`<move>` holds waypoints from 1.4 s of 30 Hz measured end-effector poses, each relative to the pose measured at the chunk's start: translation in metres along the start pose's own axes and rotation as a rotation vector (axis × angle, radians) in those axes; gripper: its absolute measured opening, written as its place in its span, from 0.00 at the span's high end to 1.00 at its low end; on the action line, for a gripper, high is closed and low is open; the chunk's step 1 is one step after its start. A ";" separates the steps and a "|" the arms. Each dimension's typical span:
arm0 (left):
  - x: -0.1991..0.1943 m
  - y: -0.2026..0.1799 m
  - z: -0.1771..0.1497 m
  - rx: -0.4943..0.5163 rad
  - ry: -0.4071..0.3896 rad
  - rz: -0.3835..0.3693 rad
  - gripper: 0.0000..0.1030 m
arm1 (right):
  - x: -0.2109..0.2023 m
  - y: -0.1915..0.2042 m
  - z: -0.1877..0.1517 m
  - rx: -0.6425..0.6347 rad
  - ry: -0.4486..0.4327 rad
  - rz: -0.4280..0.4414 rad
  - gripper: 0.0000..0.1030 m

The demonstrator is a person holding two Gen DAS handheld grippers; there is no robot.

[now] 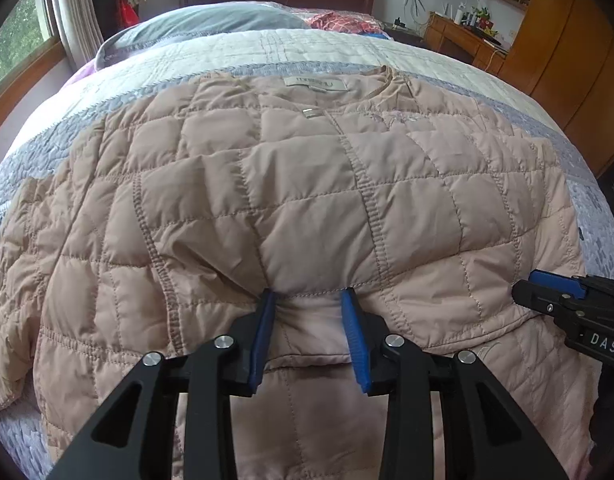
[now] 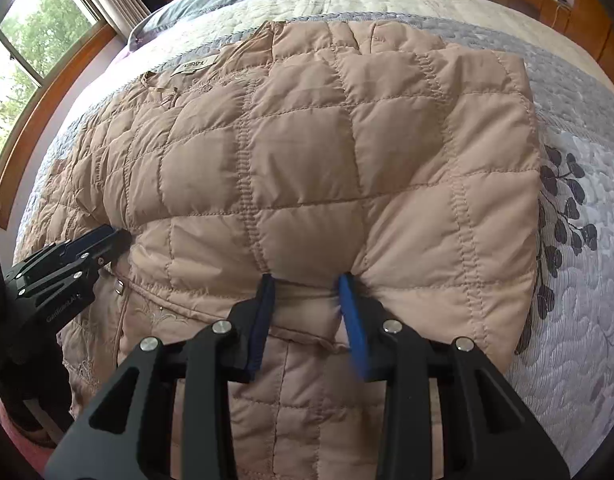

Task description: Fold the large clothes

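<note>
As both tilt steeply down, left fingers, right fingers, narrowly pinching jacket hem

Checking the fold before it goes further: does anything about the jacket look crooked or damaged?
Nothing damaged. The quilted jacket lies on the bed, its hem bunched between the left tongs and the right tongs. The only unevenness is puckering where each pair pinches.

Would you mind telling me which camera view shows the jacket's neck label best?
The left wrist view: the neck label faces the camera, flat and centred. In the right wrist view the label sits off to the left, tilted and smaller.
</note>
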State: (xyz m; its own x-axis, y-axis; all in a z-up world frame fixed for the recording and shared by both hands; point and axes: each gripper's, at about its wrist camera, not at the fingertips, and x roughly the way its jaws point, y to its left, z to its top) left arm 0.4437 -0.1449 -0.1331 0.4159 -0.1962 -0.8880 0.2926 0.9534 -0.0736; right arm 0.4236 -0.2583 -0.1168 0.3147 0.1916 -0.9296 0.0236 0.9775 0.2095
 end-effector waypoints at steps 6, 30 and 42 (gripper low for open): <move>-0.055 0.040 -0.009 -0.062 -0.057 -0.051 0.51 | -0.051 0.002 -0.012 -0.016 -0.097 0.101 0.52; -0.167 0.447 -0.231 -0.963 -0.076 0.314 0.42 | -0.041 -0.012 -0.058 -0.061 -0.002 0.022 0.52; -0.155 0.483 -0.215 -1.092 -0.186 0.241 0.92 | -0.035 0.000 -0.063 -0.108 0.018 -0.004 0.50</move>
State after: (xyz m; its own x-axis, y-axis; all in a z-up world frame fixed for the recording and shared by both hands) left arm 0.3352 0.3953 -0.1282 0.5082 0.0751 -0.8579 -0.6825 0.6427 -0.3481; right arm 0.3530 -0.2593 -0.1036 0.2975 0.1883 -0.9360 -0.0781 0.9819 0.1727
